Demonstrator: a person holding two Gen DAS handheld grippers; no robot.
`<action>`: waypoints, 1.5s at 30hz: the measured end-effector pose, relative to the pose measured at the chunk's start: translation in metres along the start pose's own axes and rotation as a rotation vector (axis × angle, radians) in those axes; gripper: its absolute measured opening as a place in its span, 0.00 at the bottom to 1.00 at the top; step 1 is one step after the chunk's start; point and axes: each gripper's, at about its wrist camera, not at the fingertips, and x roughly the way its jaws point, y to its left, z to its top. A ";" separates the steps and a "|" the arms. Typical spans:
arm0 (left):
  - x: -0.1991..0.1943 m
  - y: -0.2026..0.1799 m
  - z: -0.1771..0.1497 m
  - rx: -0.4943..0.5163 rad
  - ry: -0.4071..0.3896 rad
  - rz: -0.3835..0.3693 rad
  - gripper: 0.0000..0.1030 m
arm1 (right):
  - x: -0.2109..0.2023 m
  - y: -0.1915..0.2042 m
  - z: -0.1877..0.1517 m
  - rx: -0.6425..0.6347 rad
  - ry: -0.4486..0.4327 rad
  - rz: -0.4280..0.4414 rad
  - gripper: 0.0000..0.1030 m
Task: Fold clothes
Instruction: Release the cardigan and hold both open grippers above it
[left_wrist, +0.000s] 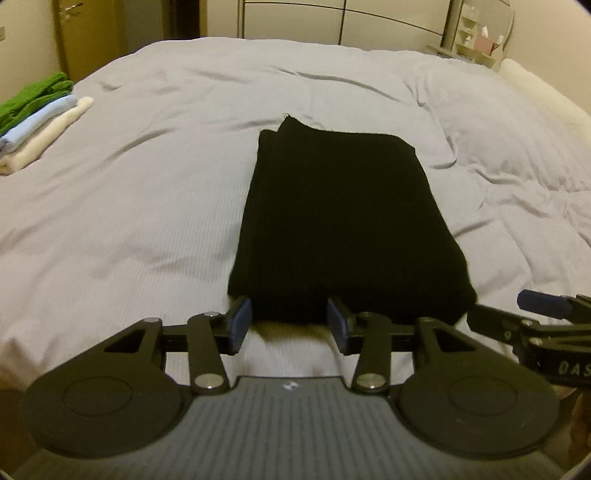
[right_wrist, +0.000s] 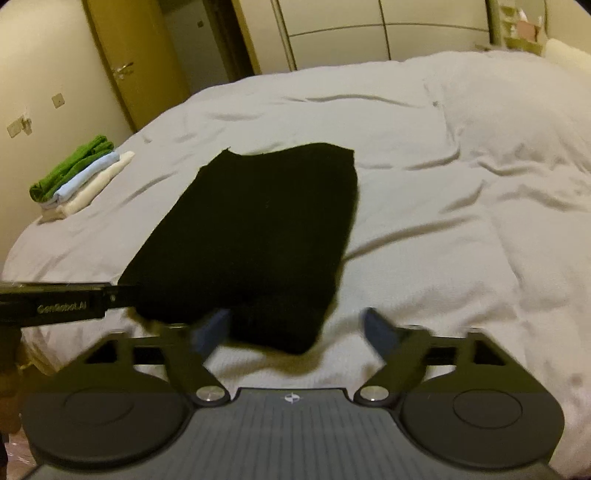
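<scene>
Folded black knit garment (left_wrist: 343, 218) laid flat on grey-sheeted bed (left_wrist: 147, 206).
Left tongs (left_wrist: 290, 325) and right tongs (right_wrist: 295, 330) apart, nothing clamped; right fingertips (right_wrist: 376, 328) blurred, garment's layers indistinct.

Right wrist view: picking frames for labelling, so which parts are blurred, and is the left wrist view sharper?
Right wrist view: the right gripper fingers and the black garment near edge smear. Left wrist view: sharper, left gripper crisp; both bend the bed at the edges.

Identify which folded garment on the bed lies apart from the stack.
The black garment, alone mid-bed nearest both claws; the green, blue and cream ones are stacked together.
</scene>
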 end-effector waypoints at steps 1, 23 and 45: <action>-0.006 -0.003 -0.004 0.000 0.002 0.012 0.45 | -0.003 -0.001 -0.002 0.003 0.004 -0.007 0.88; -0.077 -0.037 -0.047 -0.009 -0.024 0.199 0.73 | -0.038 -0.012 -0.012 -0.011 0.012 -0.021 0.98; -0.101 -0.012 -0.065 -0.036 -0.108 0.065 0.99 | -0.074 0.030 -0.018 -0.104 -0.025 -0.226 1.00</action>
